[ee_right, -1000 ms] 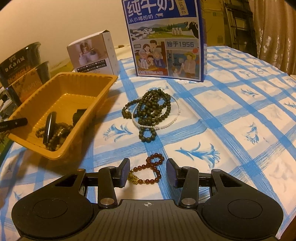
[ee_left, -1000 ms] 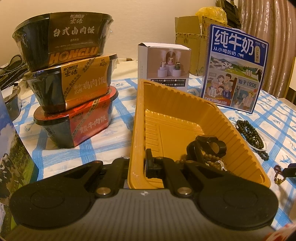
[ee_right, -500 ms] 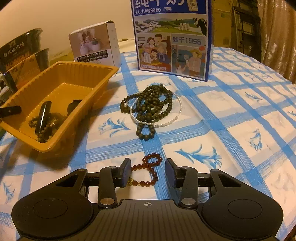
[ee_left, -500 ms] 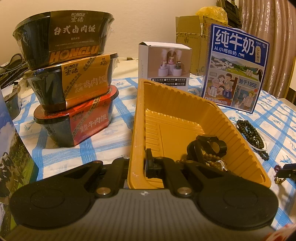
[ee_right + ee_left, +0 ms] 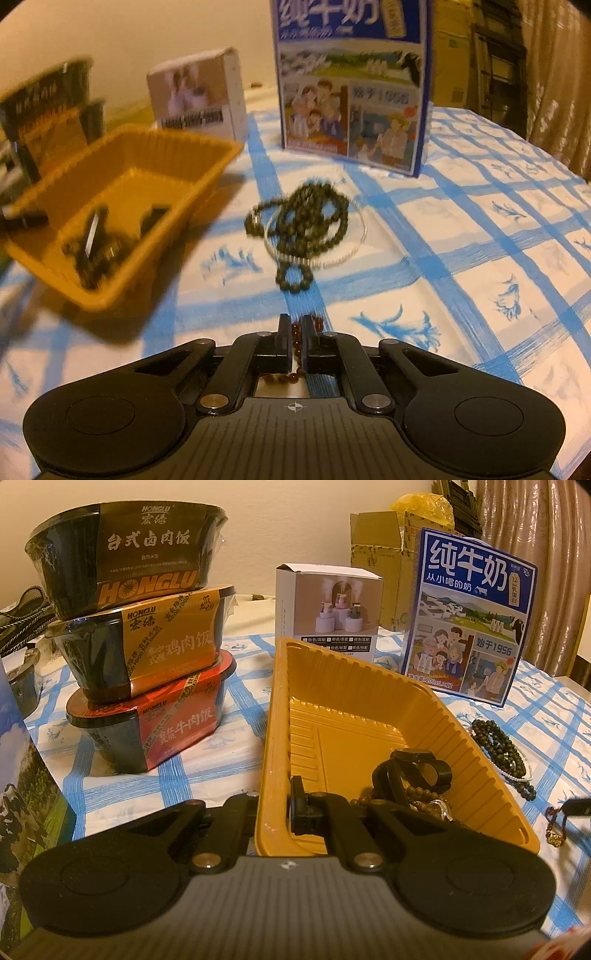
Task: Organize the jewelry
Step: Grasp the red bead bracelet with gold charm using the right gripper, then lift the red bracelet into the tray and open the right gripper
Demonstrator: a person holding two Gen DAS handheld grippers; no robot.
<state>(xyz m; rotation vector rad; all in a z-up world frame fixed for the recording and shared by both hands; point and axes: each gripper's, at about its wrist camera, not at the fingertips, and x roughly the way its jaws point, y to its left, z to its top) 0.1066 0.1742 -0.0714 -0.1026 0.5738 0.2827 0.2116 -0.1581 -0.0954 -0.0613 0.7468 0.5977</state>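
Note:
A yellow plastic tray (image 5: 354,709) holds a black bracelet (image 5: 413,771) and brown beads. My left gripper (image 5: 275,805) is shut on the tray's near left wall. My right gripper (image 5: 295,332) is shut on a red-brown bead bracelet (image 5: 295,334), just above the cloth. That bracelet also shows at the right edge of the left wrist view (image 5: 554,827). A pile of dark green beads (image 5: 306,221) with a white pearl strand (image 5: 351,251) lies on the cloth between tray (image 5: 110,184) and milk carton.
Three stacked Honglu meal bowls (image 5: 140,642) stand left of the tray. A white product box (image 5: 328,609) and a blue milk carton (image 5: 472,616) stand behind it. A blue-checked tablecloth (image 5: 461,258) covers the table. A cardboard box sits at the back.
My right gripper has closed on the red-brown bracelet and begun to move; its view is blurred. My left gripper still clamps the tray wall.

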